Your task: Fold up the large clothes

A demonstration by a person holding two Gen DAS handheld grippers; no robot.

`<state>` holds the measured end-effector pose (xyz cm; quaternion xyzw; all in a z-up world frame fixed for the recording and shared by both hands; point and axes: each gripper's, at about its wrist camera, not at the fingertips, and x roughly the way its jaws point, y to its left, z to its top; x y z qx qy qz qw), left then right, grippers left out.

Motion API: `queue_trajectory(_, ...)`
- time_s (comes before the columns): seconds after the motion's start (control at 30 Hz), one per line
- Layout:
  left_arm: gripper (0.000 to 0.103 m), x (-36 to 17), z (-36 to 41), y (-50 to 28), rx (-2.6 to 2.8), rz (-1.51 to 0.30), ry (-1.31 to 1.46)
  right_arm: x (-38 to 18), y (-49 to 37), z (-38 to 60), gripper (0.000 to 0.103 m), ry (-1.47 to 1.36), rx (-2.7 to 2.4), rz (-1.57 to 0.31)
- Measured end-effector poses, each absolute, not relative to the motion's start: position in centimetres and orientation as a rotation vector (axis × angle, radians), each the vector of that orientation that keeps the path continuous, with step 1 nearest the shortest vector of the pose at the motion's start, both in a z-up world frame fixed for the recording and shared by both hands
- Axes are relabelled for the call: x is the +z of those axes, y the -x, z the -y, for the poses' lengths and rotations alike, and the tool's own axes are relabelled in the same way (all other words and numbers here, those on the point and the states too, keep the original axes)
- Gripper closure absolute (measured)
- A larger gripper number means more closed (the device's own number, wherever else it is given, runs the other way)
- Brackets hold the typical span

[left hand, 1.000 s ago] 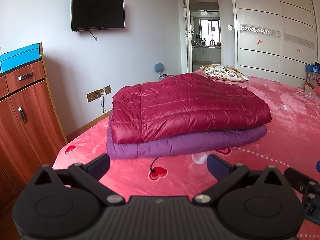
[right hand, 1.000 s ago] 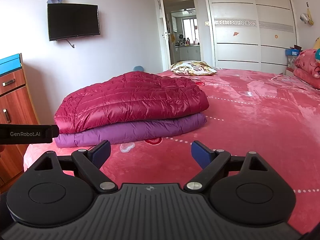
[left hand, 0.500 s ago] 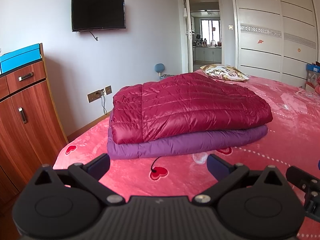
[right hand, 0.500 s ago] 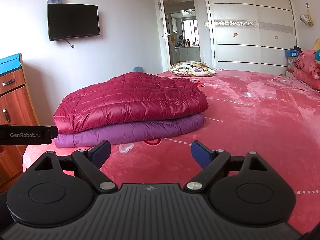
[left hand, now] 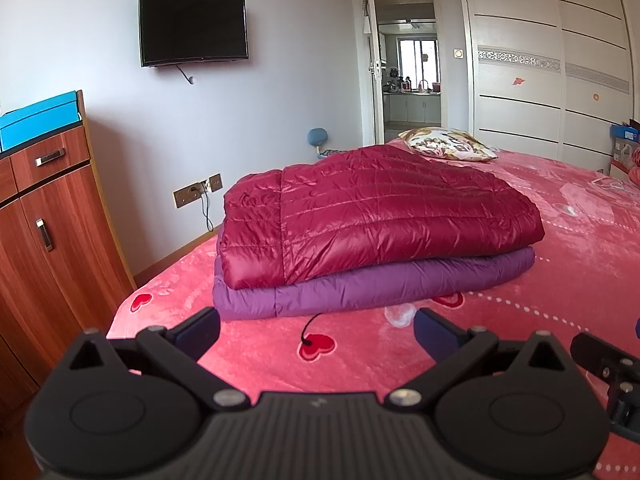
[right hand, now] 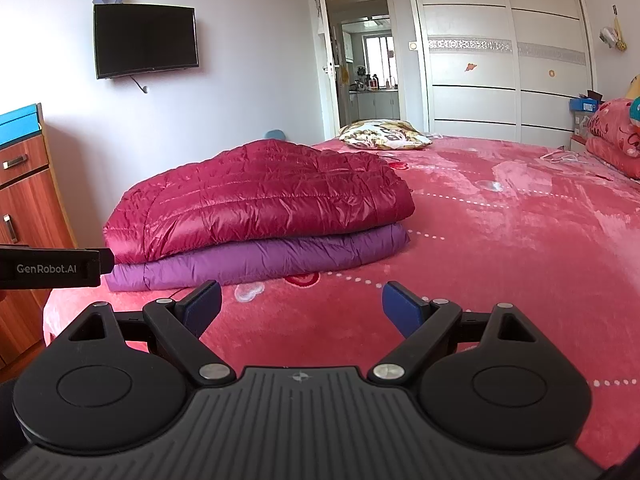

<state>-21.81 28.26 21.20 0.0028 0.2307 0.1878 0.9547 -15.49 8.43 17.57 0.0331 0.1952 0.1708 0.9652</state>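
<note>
A folded dark red down jacket (left hand: 376, 212) lies on top of a folded purple down jacket (left hand: 372, 288) on the pink bed (left hand: 560, 280). The stack also shows in the right wrist view, red (right hand: 260, 196) over purple (right hand: 264, 260). My left gripper (left hand: 316, 332) is open and empty, held above the bed a short way in front of the stack. My right gripper (right hand: 302, 304) is open and empty, in front of the stack's right end. A black drawstring end (left hand: 308, 338) trails from the purple jacket.
A wooden cabinet (left hand: 44, 248) stands left of the bed with a blue box (left hand: 36, 116) on top. A floral pillow (left hand: 448, 144) lies at the far end. A folded pink quilt (right hand: 616, 140) is at the right. White wardrobe doors and an open doorway are behind.
Both grippers have drifted very slightly; the stack of jackets has not moved and both grippers stay open.
</note>
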Motion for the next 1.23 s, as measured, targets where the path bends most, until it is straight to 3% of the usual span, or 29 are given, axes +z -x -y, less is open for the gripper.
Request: queue_trajectory(1.23, 0.001, 19.6, -24.8, 19.2, 0.265, -0.523, -0.024, 17.3, 13.9, -4.6, 0.0, -0.135, 0.258, -0.405)
